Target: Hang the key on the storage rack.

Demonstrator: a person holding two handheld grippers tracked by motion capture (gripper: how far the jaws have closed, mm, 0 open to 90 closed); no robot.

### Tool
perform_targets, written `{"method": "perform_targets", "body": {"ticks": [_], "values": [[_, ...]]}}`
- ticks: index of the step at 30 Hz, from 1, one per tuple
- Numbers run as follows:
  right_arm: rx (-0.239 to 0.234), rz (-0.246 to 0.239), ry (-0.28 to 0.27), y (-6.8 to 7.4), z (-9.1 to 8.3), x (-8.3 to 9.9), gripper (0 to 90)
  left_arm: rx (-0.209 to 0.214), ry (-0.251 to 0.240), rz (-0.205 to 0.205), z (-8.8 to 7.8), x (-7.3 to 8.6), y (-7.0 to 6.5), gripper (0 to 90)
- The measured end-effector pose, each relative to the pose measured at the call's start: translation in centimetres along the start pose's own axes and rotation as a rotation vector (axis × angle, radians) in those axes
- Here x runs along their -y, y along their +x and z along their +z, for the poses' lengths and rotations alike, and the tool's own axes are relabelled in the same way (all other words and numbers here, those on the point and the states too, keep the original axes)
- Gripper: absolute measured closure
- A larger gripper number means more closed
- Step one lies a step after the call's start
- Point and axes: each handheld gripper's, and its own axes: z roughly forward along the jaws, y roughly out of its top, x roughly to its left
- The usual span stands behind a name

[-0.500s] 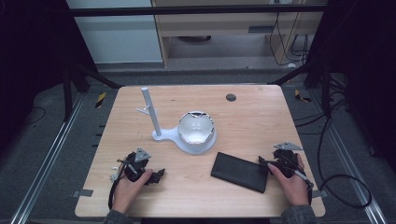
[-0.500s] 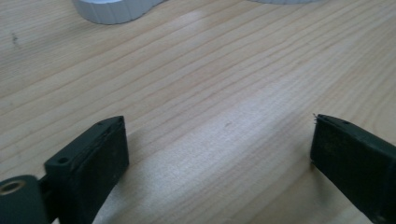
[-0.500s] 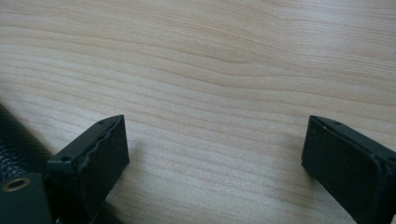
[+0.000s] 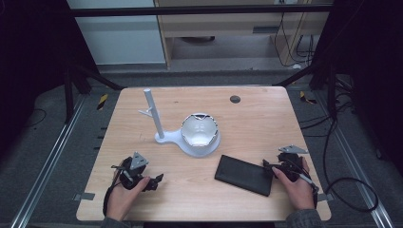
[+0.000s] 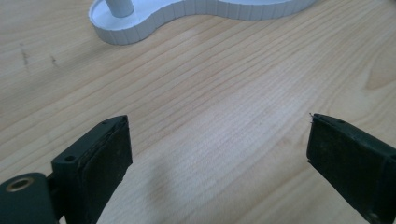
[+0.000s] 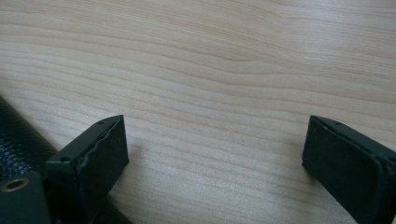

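A white stand (image 4: 164, 137) with an upright post (image 4: 152, 111) and a round shiny bowl-like head (image 4: 199, 130) sits mid-table; its base rim (image 5: 140, 32) reaches into the top of the left gripper view. A flat black leather-like case (image 4: 244, 175) lies at the front right, its corner (image 6: 18, 135) beside the right gripper's left jaw. My left gripper (image 4: 154, 182) rests on the wood at the front left, open, nothing between its jaws (image 5: 217, 154). My right gripper (image 4: 268, 167) lies at the case's right end, open over bare wood (image 6: 215, 149).
The wooden table (image 4: 256, 118) has a small dark round hole (image 4: 235, 99) near its far edge. Dark floor, metal rails and cables surround it. Bare wood lies between the stand and both hands.
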Motion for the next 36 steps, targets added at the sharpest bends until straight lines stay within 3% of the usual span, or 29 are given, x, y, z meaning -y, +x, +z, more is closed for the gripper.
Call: {"method": "perform_targets", "body": {"ticks": [5,8,9,10,11,12,13,14,15,19,23,25,28,36], "values": [[0.000,0.005,0.000,0.0,0.0,0.0,7.1,-0.033,-0.024,0.012,-2.5,-0.5,0.3,7.0],[0.000,0.003,0.000,0.0,0.0,0.0,7.1,-0.042,0.007,0.048,-3.6,-0.8,0.8,7.0],[0.000,0.003,0.000,0.0,0.0,0.0,7.1,-0.053,0.048,0.067,-4.4,-0.9,1.6,7.0],[0.000,0.003,0.000,0.0,0.0,0.0,7.1,-0.053,0.048,0.067,-4.4,-0.9,1.6,7.0],[0.000,0.002,0.000,0.0,0.0,0.0,7.1,-0.051,0.079,0.066,-4.9,-1.0,2.2,7.0],[0.000,0.002,0.000,0.0,0.0,0.0,7.1,-0.051,0.079,0.066,-4.9,-1.0,2.2,7.2],[0.000,0.003,0.000,0.0,0.0,0.0,7.1,-0.043,0.137,0.051,-5.2,-0.9,3.0,8.4],[0.000,0.003,0.000,0.0,0.0,0.0,7.1,-0.043,0.137,0.051,-5.2,-0.9,3.0,9.1],[-0.001,0.005,0.000,0.0,0.0,0.0,7.1,-0.038,0.170,0.047,-5.3,-0.8,3.4,9.1],[0.003,0.006,-0.002,0.1,0.0,0.0,7.1,-0.023,0.207,0.019,-5.6,-0.6,4.7,8.0],[0.004,0.006,-0.002,0.1,0.0,0.0,7.1,-0.008,0.247,0.036,-5.9,-0.6,5.3,7.9],[0.005,0.007,-0.002,0.1,0.0,0.0,7.1,0.008,0.283,0.039,-6.4,-0.4,5.7,10.7],[0.006,0.009,-0.002,0.1,-0.1,0.1,7.1,-0.001,0.308,0.049,-6.9,-0.4,6.2,15.1],[0.007,0.011,-0.002,0.1,-0.1,0.1,7.1,0.027,0.340,0.045,-7.2,-0.8,6.9,34.6]]}}
